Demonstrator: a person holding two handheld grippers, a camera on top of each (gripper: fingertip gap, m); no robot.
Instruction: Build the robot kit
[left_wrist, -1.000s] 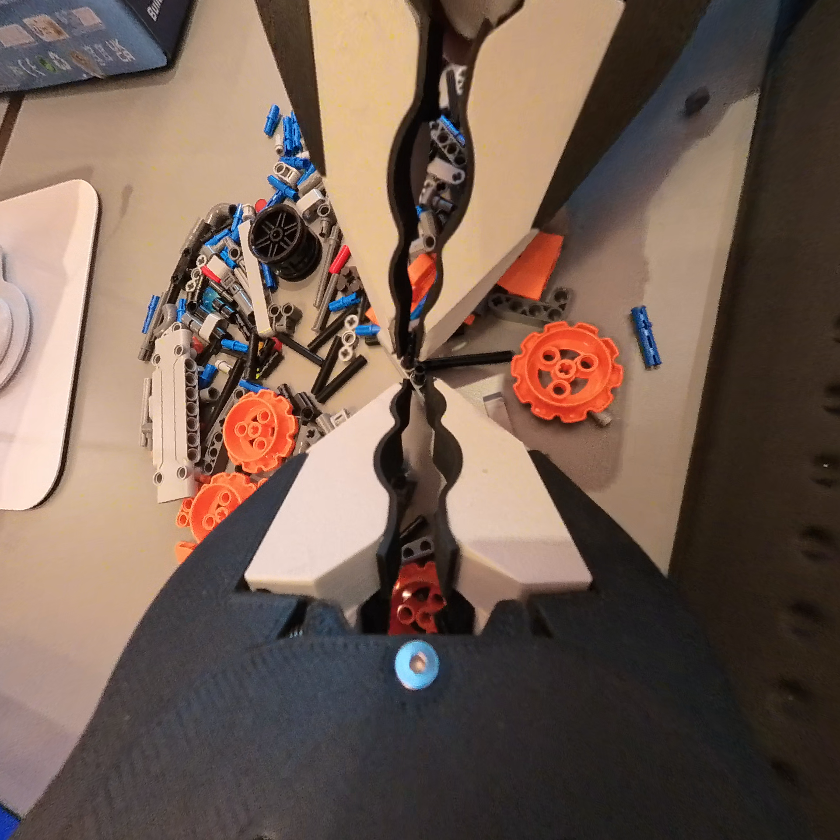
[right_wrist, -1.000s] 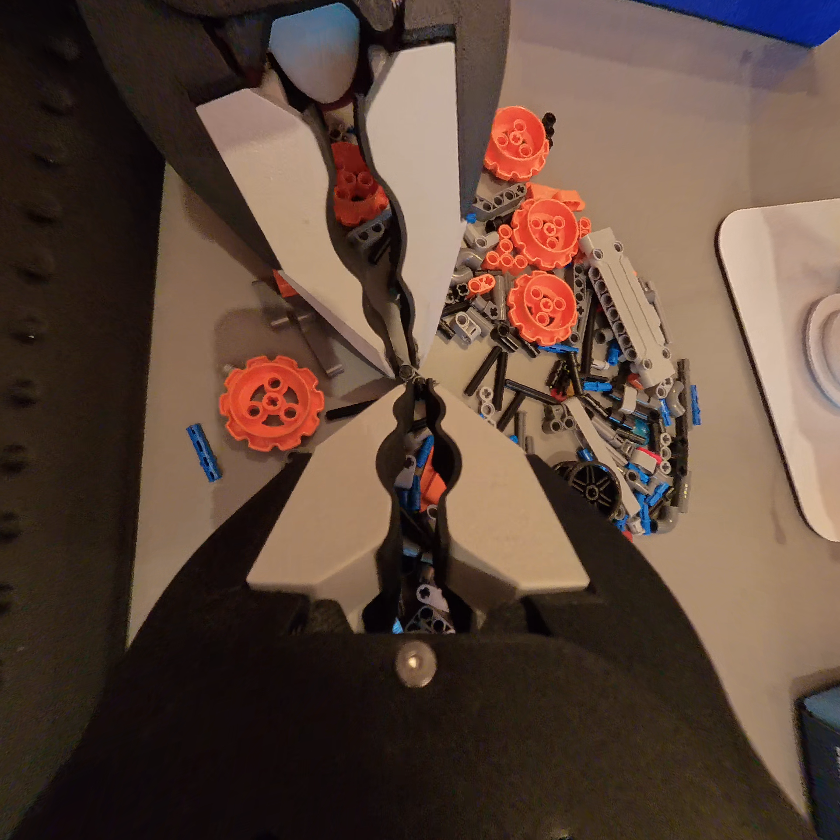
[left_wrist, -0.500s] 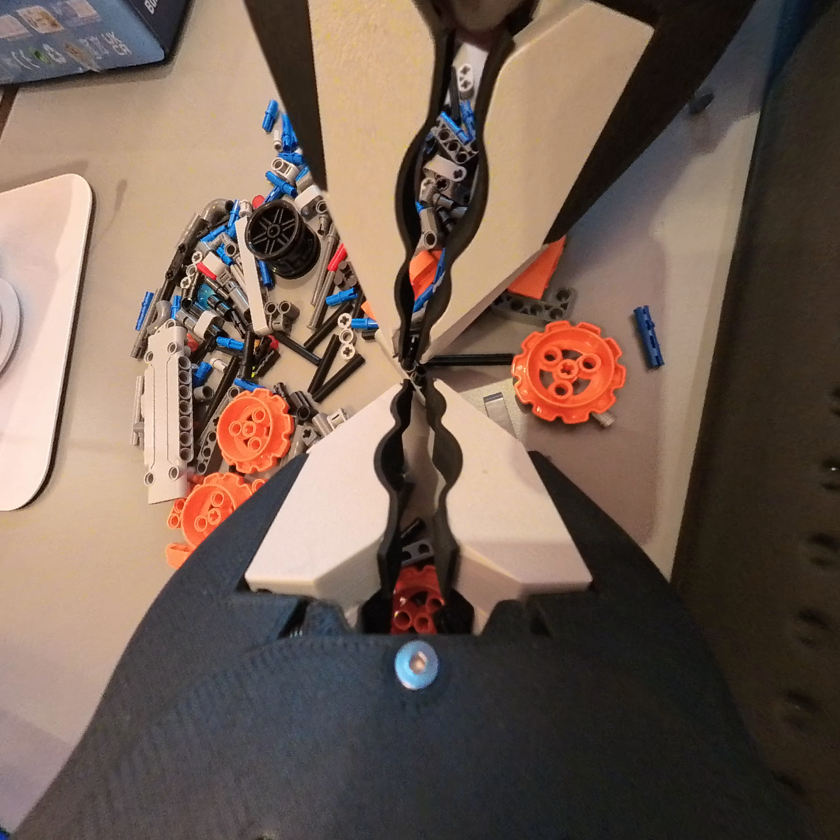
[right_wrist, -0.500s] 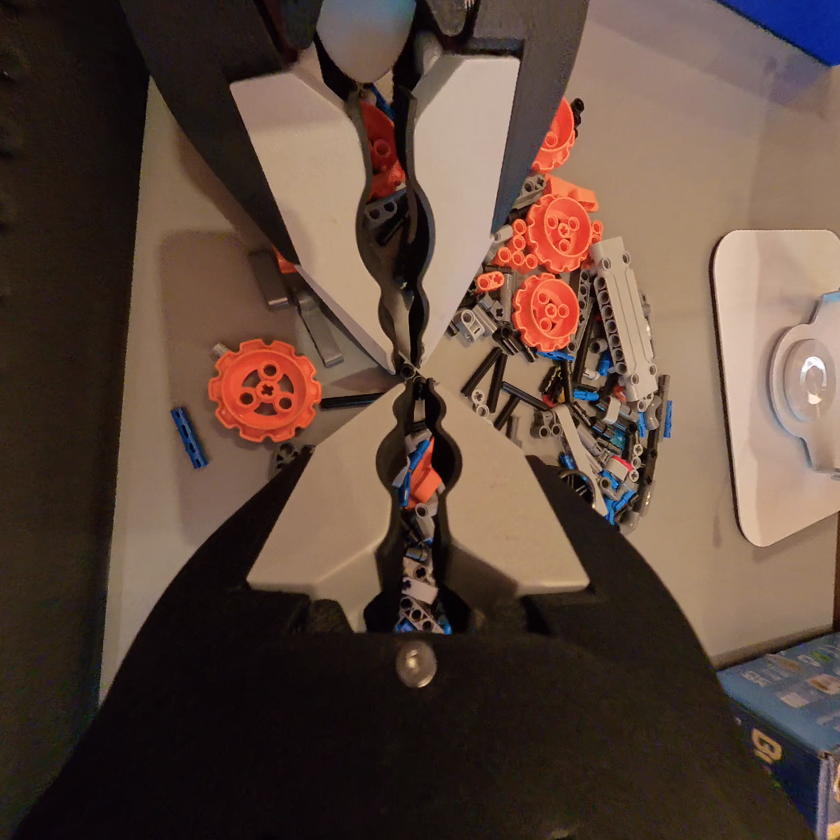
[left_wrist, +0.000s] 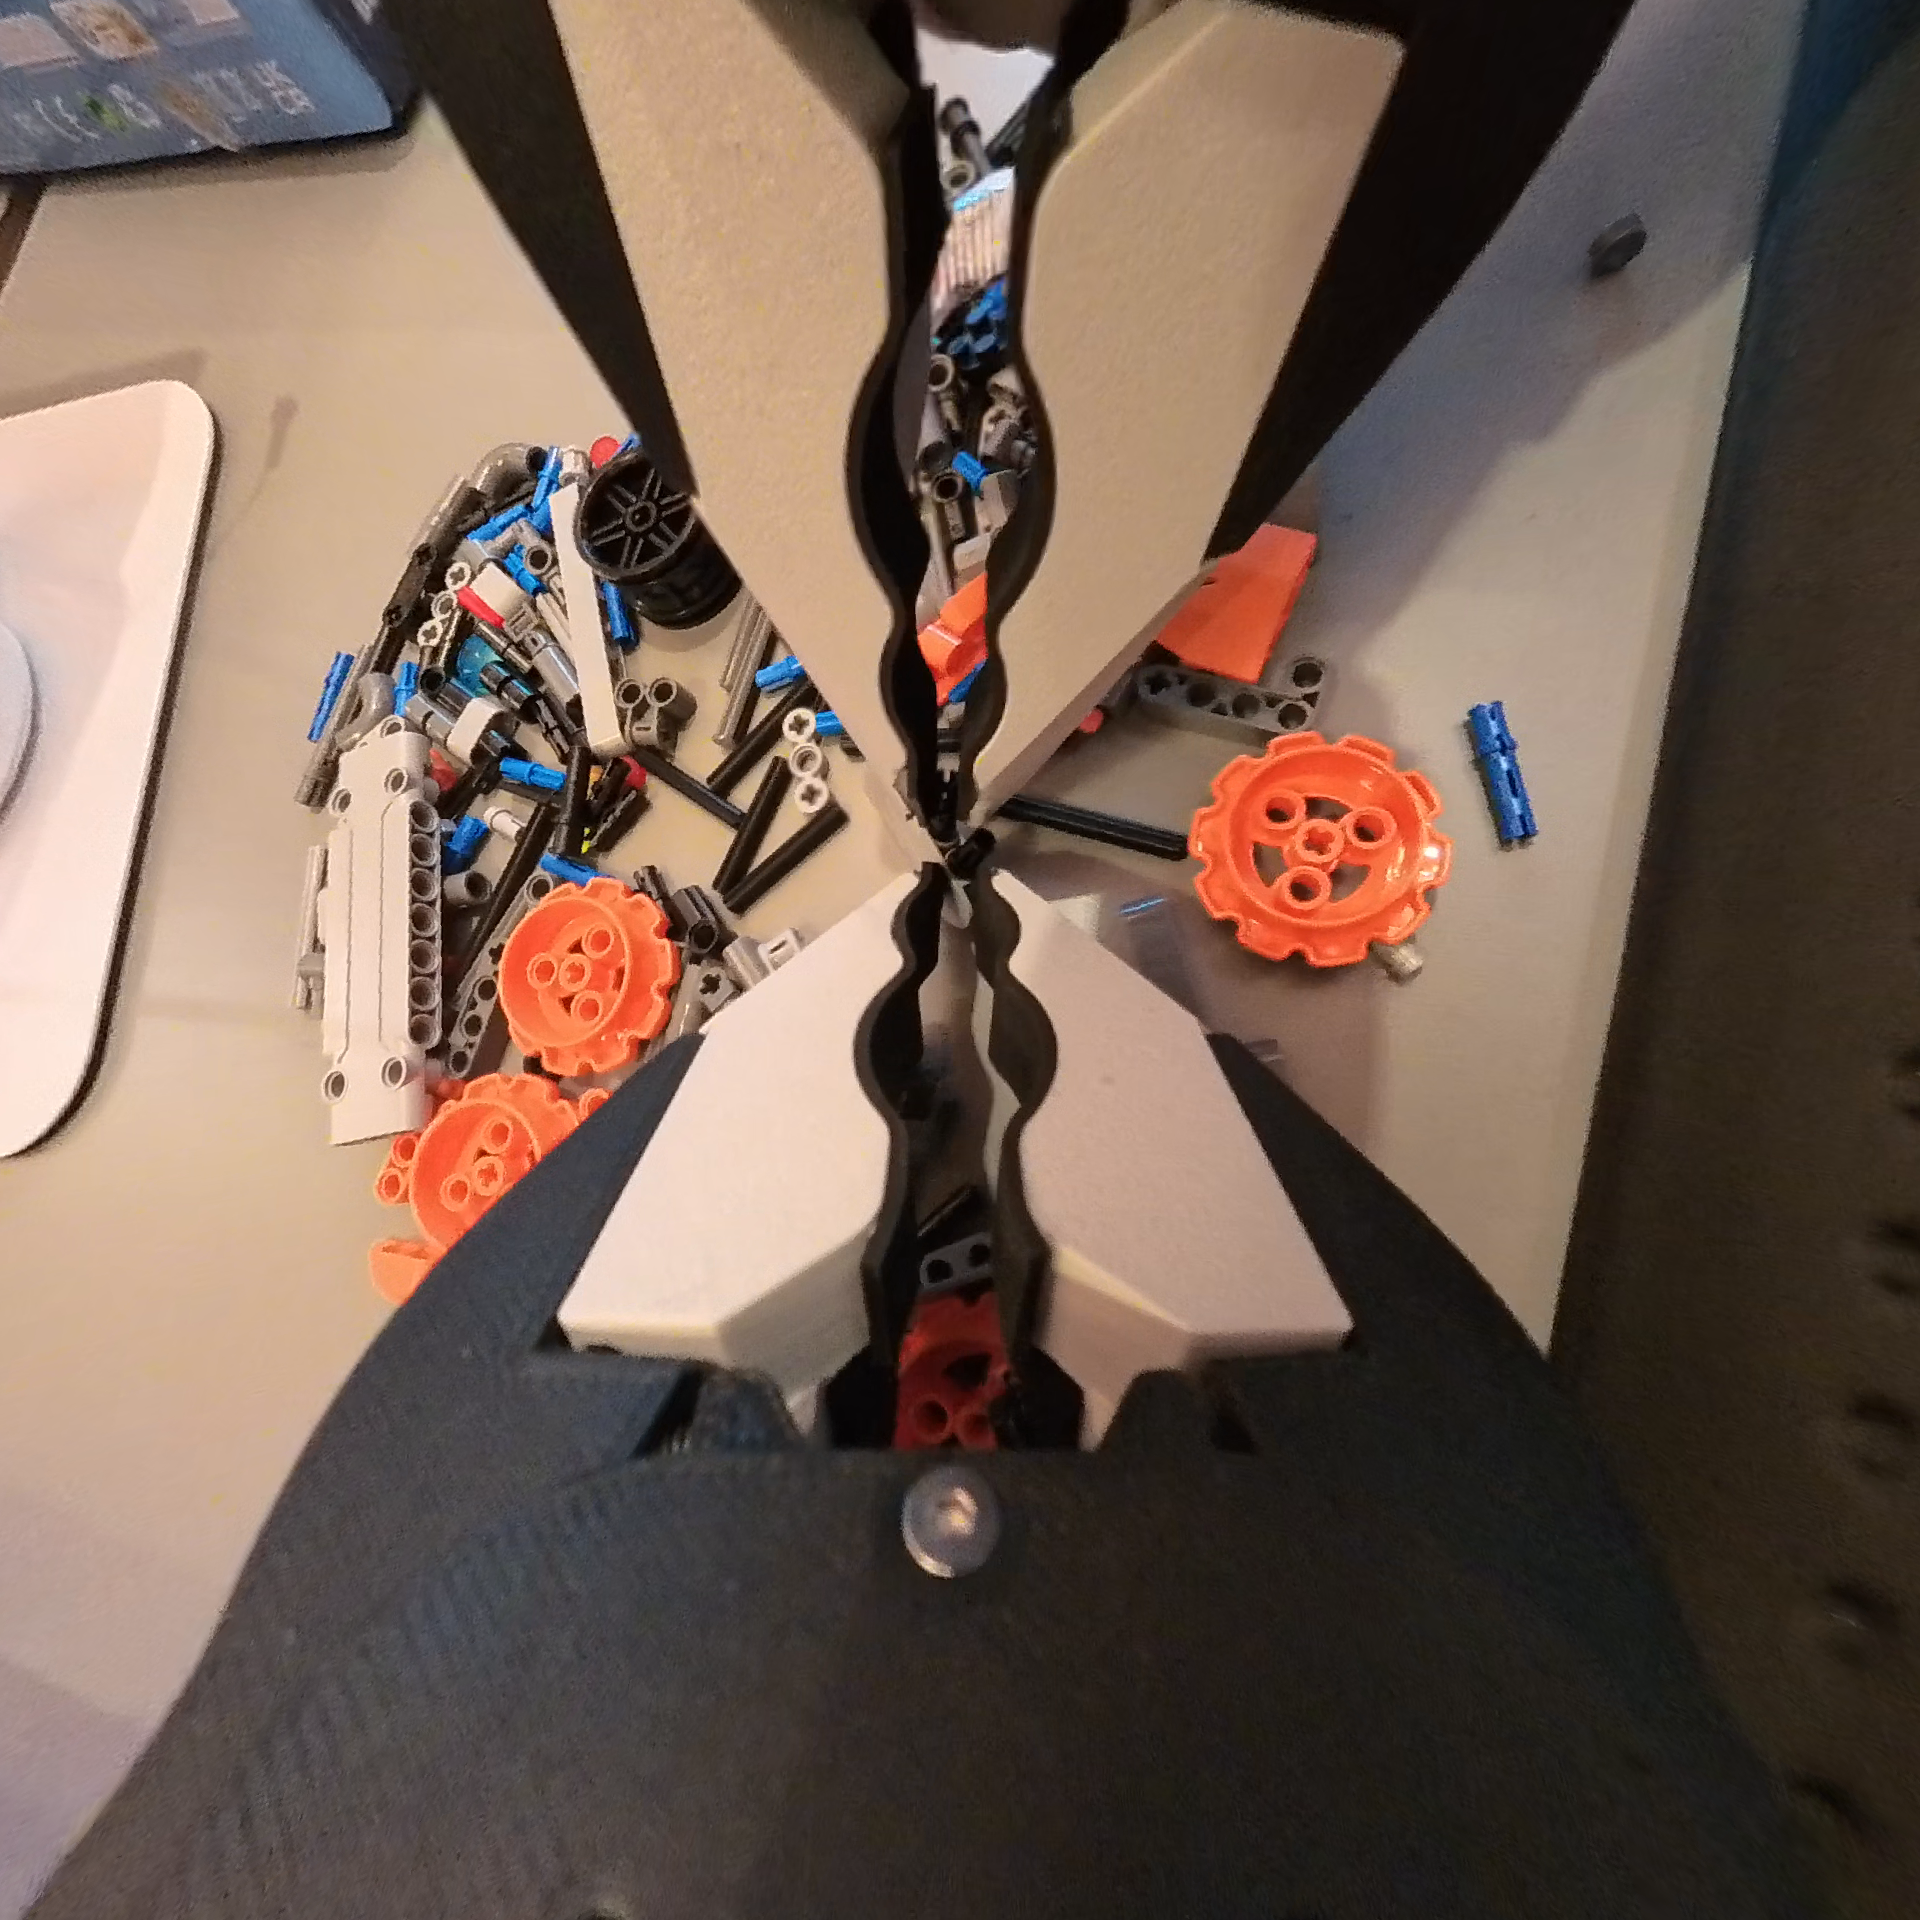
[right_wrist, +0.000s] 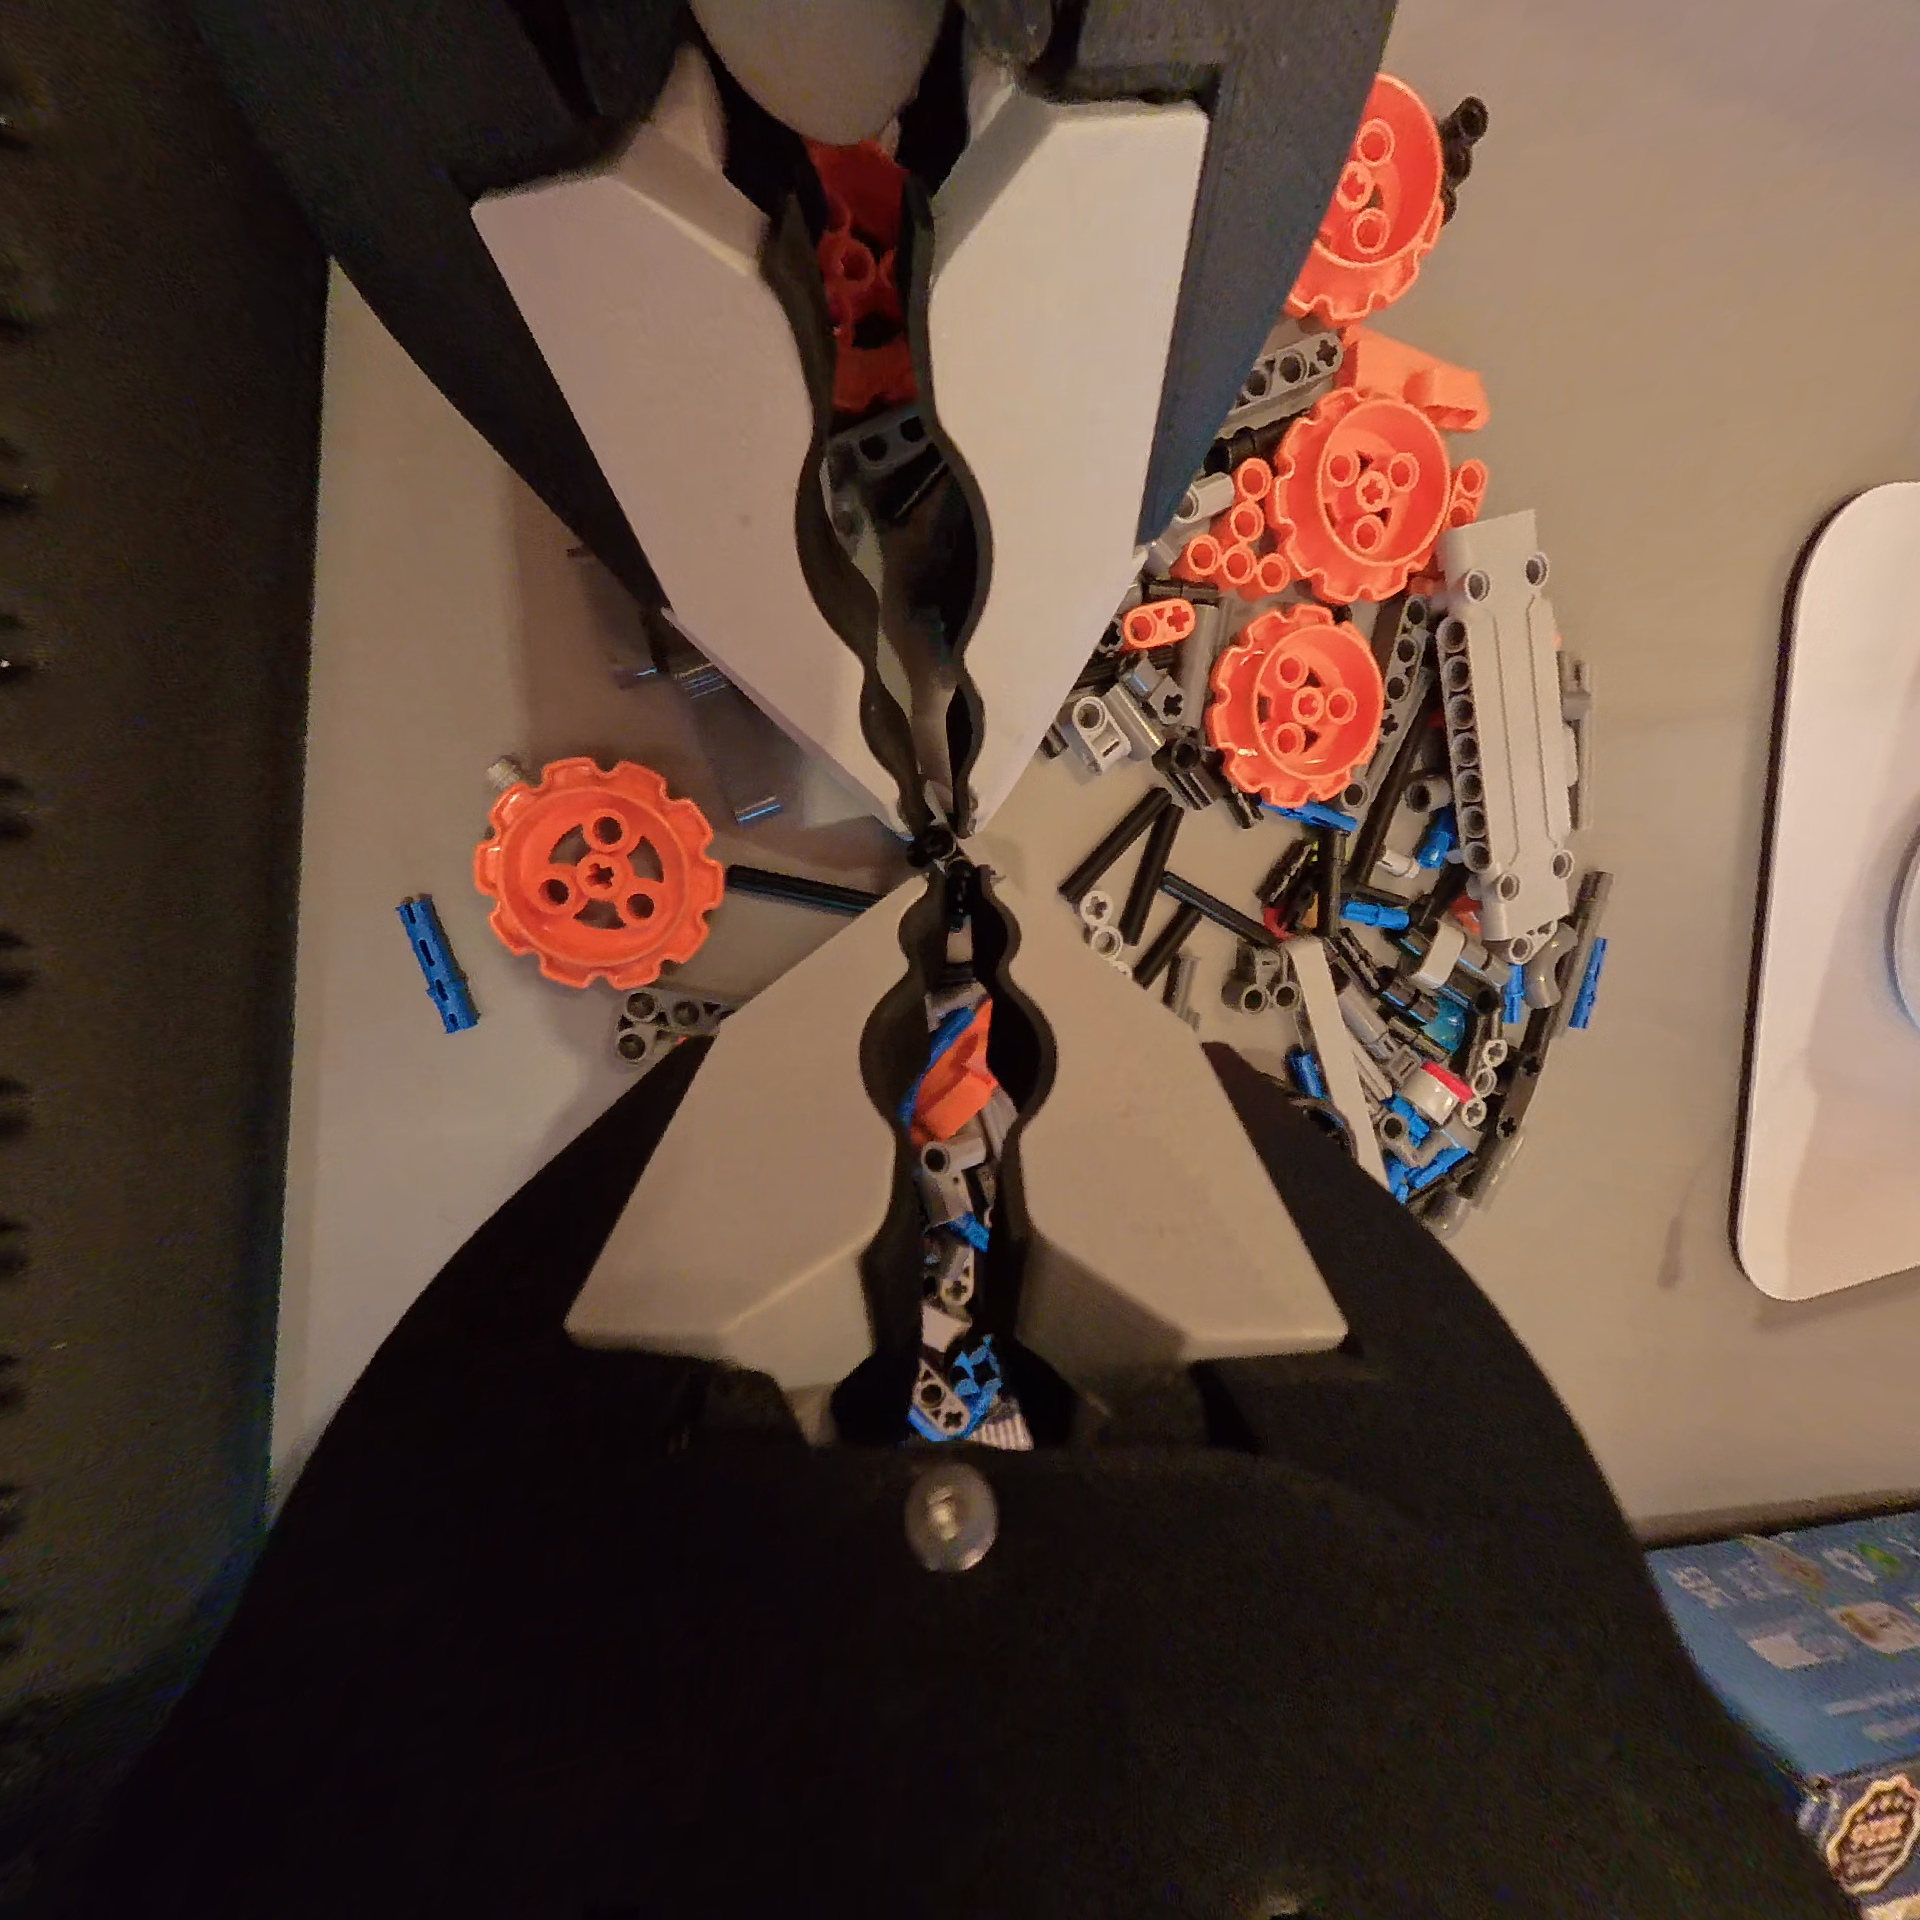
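Observation:
My left gripper and my right gripper meet tip to tip above a grey table. The left gripper is shut on a small light grey piece. The right gripper is shut on a small black pin, which also shows in the right wrist view where the tips touch. In each view the other gripper comes in from the top. A lone orange gear wheel and a black axle lie just beside the tips.
A pile of small black, grey, blue and orange building parts lies on one side. A blue pin lies by the table's dark edge. A white tray and a blue box sit farther out. The grippers are tip to tip, or close to it. Left tips and right tips are each some 6 cm from the lone orange gear wheel. Look for it in the right wrist view too.
Both grippers stay shut and tip to tip. The views have shifted and turned a little: the right wrist view now takes in the blue box, and the pile looks closer.

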